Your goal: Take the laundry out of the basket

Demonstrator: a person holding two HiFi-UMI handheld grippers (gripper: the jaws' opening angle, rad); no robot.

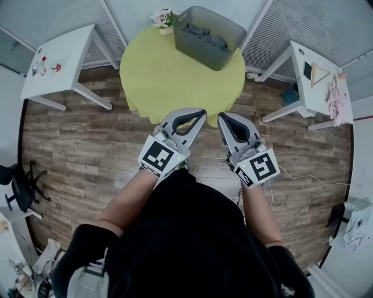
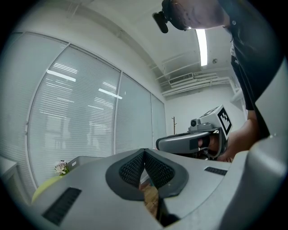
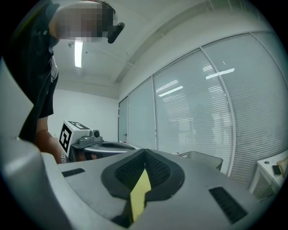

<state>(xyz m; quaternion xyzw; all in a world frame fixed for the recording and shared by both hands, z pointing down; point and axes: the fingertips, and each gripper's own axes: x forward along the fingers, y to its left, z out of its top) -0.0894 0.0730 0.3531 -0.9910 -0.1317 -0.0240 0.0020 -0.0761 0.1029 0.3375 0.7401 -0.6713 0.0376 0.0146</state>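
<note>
Floor: wooden boards [image 1: 87, 151], under both claws and spreading out on every side of them.

Round table: covered in a yellow cloth [image 1: 169, 75], straight ahead of the claws. Its near edge lies about at their tips.

Side tables: two white ones, one far off to the left claw's outer side [image 1: 58, 64] and one far off to the right claw's outer side [image 1: 315, 75]. Neither looks to have a part in the task.

Basket: grey plastic [image 1: 204, 52], on the far part of the round table. It is ahead of both claws and well apart from their tips.

Laundry: dark grey pieces [image 1: 205, 34] lying inside the basket, beyond both claws and touched by neither.

Left claw: [image 1: 204, 112] pressed together at the tips, with nothing between the pads.

Right claw: [image 1: 220, 116] likewise pressed together and empty, just beside the left claw with their tips near but apart.

Flowers: a small bunch [image 1: 163, 17] at the table's far rim, ahead and left of the left claw, beside the basket.

Done: nothing, as far as it shows; no garment lies on the cloth outside the basket.

Left: by my judgement all of it, namely reaching the basket, spreading a claw, pinching a piece, lifting it clear, and repeating until the basket is empty.
</note>
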